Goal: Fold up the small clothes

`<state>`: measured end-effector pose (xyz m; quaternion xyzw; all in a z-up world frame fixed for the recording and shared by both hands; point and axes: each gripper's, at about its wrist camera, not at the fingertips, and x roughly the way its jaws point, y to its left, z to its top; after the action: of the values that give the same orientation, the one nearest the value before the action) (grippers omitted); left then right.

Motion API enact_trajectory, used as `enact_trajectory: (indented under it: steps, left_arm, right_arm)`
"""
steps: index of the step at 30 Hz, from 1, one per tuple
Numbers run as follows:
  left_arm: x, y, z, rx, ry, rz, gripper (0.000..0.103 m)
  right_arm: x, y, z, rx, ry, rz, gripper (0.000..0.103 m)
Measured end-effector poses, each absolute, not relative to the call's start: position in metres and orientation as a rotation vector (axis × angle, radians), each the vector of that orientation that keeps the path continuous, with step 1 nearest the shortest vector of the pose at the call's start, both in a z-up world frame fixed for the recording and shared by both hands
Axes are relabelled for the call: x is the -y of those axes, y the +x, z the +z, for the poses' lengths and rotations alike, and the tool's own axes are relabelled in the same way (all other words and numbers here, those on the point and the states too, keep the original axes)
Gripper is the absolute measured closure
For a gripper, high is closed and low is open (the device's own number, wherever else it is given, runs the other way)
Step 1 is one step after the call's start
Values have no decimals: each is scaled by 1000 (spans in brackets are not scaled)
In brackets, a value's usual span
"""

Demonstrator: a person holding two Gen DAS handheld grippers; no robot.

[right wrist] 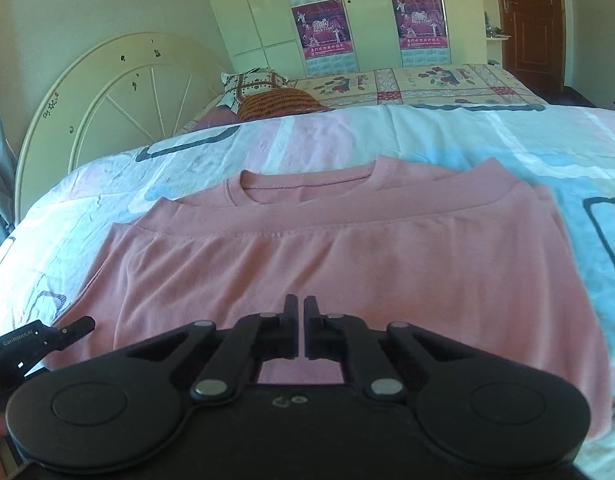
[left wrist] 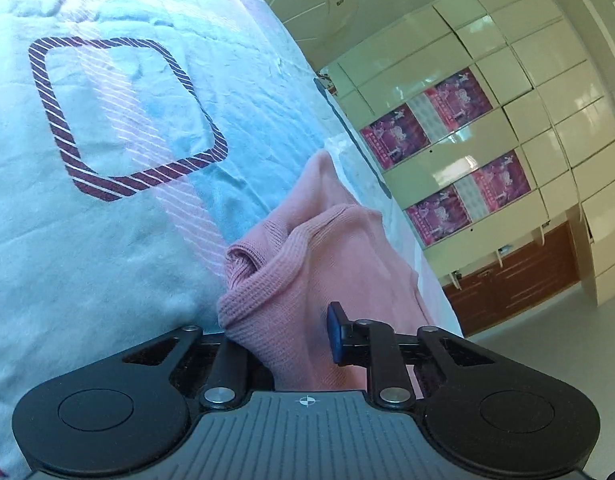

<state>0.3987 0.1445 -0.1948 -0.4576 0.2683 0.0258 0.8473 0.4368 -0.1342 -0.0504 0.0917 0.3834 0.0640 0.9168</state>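
Observation:
A pink shirt (right wrist: 339, 248) lies on the bed, folded over, its round collar at the far end. My right gripper (right wrist: 300, 308) hovers over its near part with both fingers pressed together and nothing between them. My left gripper (left wrist: 283, 332) is at the shirt's left edge and shows in the right wrist view (right wrist: 73, 328). In the left wrist view a ribbed pink cuff or hem (left wrist: 291, 276) bunches up between its fingers; one blue-padded finger (left wrist: 336, 332) shows, the other is hidden by the cloth.
The bed has a light blue and pink bedspread (left wrist: 107, 216) with dark striped squares. A white round headboard (right wrist: 107, 96), pillows (right wrist: 267, 92) and a patterned quilt (right wrist: 427, 84) are at the far side. Cream wardrobes (right wrist: 347, 12) and a brown door (right wrist: 527, 24) stand behind.

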Motion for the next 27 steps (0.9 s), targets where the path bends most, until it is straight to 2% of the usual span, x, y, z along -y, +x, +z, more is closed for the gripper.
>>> enact_trajectory:
  steps: [4, 6, 8, 13, 14, 15, 19, 20, 21, 27]
  left_arm:
    - [-146, 417, -198, -576, -994, 33, 82]
    - [-149, 424, -200, -589, -1034, 32, 95]
    - [-152, 421, -197, -535, -1119, -2, 95]
    - [-141, 428, -181, -526, -978, 5, 94]
    - [-143, 429, -185, -549, -973, 40, 85]
    - [-146, 431, -190, -559, -999, 66, 67]
    - [-144, 441, -193, -522, -1018, 86, 66]
    - [-142, 444, -191, -523, -1007, 87, 68]
    - [-140, 450, -189, -525, -1006, 72, 97]
    - [-115, 463, -137, -428, -947, -56, 96]
  right_arm:
    - [121, 451, -62, -814, 180, 143, 100]
    - [116, 455, -68, -826, 183, 151, 100]
    - [112, 462, -77, -866, 164, 129, 101]
    - [113, 454, -70, -818, 200, 155, 100]
    - [112, 453, -68, -809, 207, 171, 100]
    - [111, 453, -69, -805, 212, 185, 100]
    - [106, 466, -84, -879, 203, 197, 103]
    - [107, 468, -89, -878, 204, 200, 103]
    - [109, 469, -90, -869, 207, 211, 103]
    - [121, 471, -94, -866, 246, 257, 103]
